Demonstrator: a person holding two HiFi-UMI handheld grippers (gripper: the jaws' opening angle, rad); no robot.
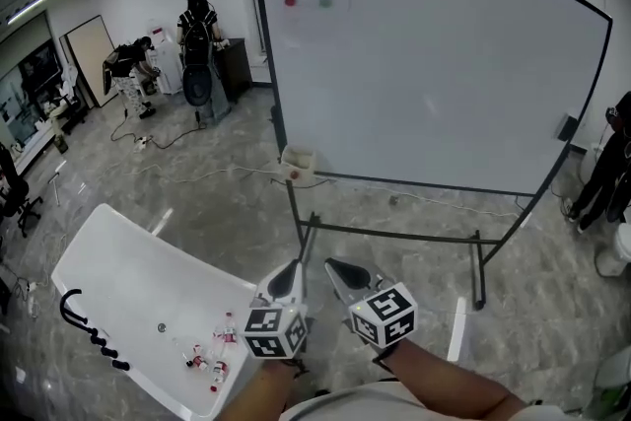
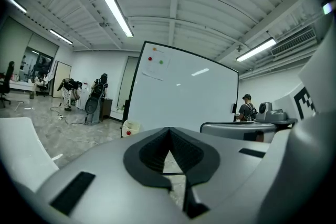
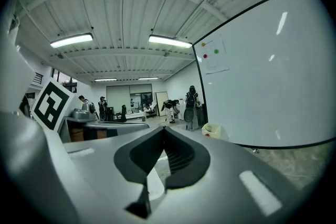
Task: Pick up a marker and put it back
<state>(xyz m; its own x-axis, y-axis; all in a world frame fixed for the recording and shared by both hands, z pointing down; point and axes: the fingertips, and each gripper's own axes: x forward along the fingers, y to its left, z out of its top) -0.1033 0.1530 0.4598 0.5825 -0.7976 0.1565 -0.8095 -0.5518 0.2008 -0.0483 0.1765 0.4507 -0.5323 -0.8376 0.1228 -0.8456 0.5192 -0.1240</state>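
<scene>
Whiteboard (image 1: 434,64) on a wheeled stand fills the upper middle of the head view, upright on a grey marbled floor (image 1: 197,202), with 3 magnets (image 1: 290,1), orange, red and green, near its top left corner. A small pale box (image 1: 298,160) with a red spot on it sits at the board's lower left corner. Down at the left stands a white bench (image 1: 128,271), and near its right end lies a loose cluster of small red-and-white things, probably the markers (image 1: 209,360), though they are too small to tell for sure. A black coiled cable (image 1: 89,330) lies at the bench's left edge, well apart from them. The left gripper (image 1: 289,273) and right gripper (image 1: 340,269) are held side by side at the bottom middle, close together, above the floor just right of the bench and pointing towards the board's stand; neither touches the markers. In the left gripper view the left gripper (image 2: 169,131) has its jaws pressed together at the tips with nothing between them, and the whiteboard shows beyond. In the right gripper view the right gripper (image 3: 164,131) likewise has its jaws closed on nothing. 2 people (image 1: 197,35) stand far off at the back left.
</scene>
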